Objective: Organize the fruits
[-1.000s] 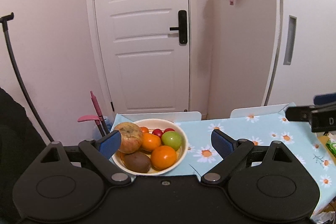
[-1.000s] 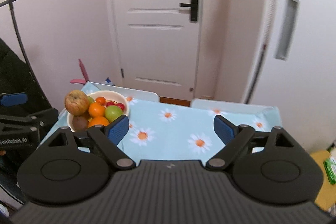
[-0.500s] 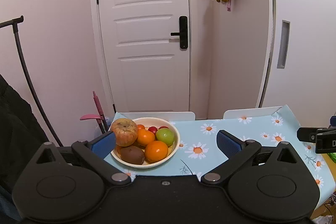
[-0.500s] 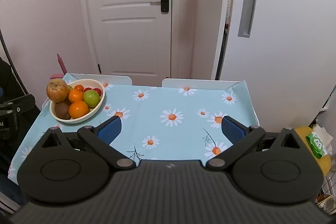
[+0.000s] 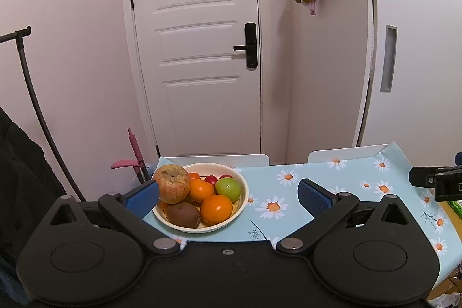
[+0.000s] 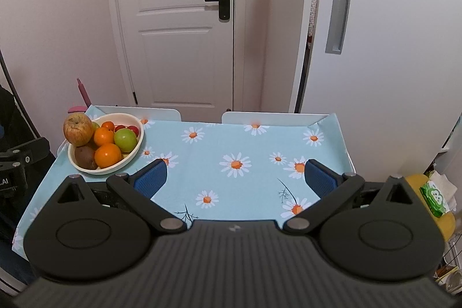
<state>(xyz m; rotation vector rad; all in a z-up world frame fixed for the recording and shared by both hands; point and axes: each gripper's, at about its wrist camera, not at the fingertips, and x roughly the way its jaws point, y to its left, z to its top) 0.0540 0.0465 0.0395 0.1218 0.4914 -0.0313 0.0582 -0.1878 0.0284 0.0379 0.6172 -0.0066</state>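
Note:
A white bowl [image 5: 242, 199] [image 6: 135, 147] of fruit sits at the table's far left corner. It holds a large reddish apple [image 5: 172, 183] [image 6: 78, 129], a green apple [image 5: 228, 189] [image 6: 125, 139], two oranges [image 5: 216, 209] [image 6: 108, 155], a brown kiwi [image 5: 183, 214] [image 6: 85, 157] and small red fruits [image 5: 211, 179]. My left gripper [image 5: 228, 197] is open and empty, held back in front of the bowl. My right gripper [image 6: 235, 178] is open and empty above the middle of the table.
The table wears a light blue daisy cloth [image 6: 239, 152]. A white door [image 5: 199, 48] stands behind it. A yellow stool with a green tissue pack [image 6: 434, 195] is at the right. A black stand [image 5: 31, 94] and pink handle [image 5: 135, 149] are at the left.
Both grippers have drawn back and up from the table. The bowl now looks smaller and more of the cloth shows. Both stay open.

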